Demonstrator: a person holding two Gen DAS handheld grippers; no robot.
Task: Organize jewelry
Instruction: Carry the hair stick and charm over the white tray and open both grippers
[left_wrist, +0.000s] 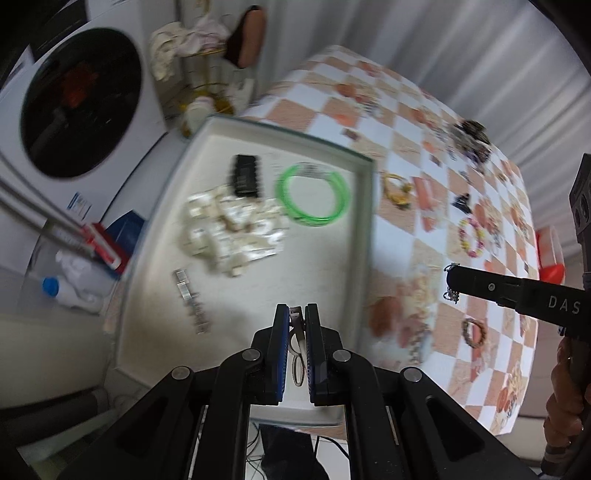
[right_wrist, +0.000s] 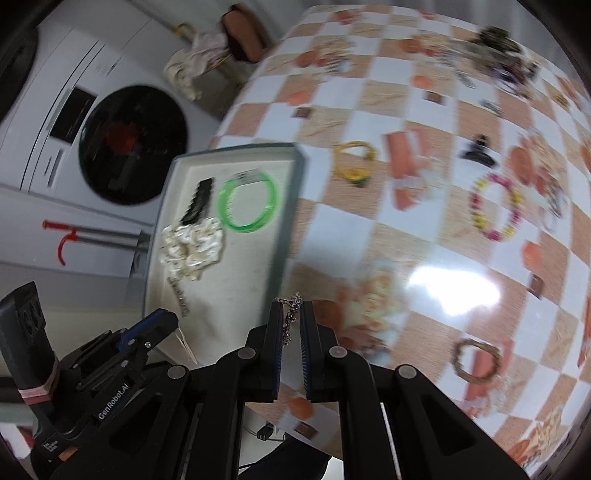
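Left wrist view: the left gripper (left_wrist: 296, 314) is seen over the near part of the tray (left_wrist: 364, 206), its jaws nearly closed on a small pale hair clip (left_wrist: 295, 334), which is pinched between the blue pads and hangs down in the gap. Inside the tray, on its cream lining, a thin silver bar piece (left_wrist: 190, 301) is laid closest to the gripper. Further in, a heap of pearly white pieces (left_wrist: 229, 230) is found, and a black comb clip (left_wrist: 245, 181) is placed just behind it. A green bangle (left_wrist: 313, 195) lies flat beside the black clip, near the far right wall.

In the right wrist view, the right gripper (right_wrist: 290, 308) is held above the checkered tablecloth (right_wrist: 436, 258), just beside the tray's right wall. Its jaws are almost closed on a thin silver chain (right_wrist: 290, 317), which is gripped at the fingertips and dangles between them.

On the cloth outside the tray, more jewelry is scattered well apart: a yellow bracelet (right_wrist: 354, 162), a pink and yellow beaded bracelet (right_wrist: 496, 206), a brown beaded bracelet (right_wrist: 476, 360) and a small black clip (right_wrist: 478, 149). A dark blurred pile (right_wrist: 498, 48) is seen at the far edge.
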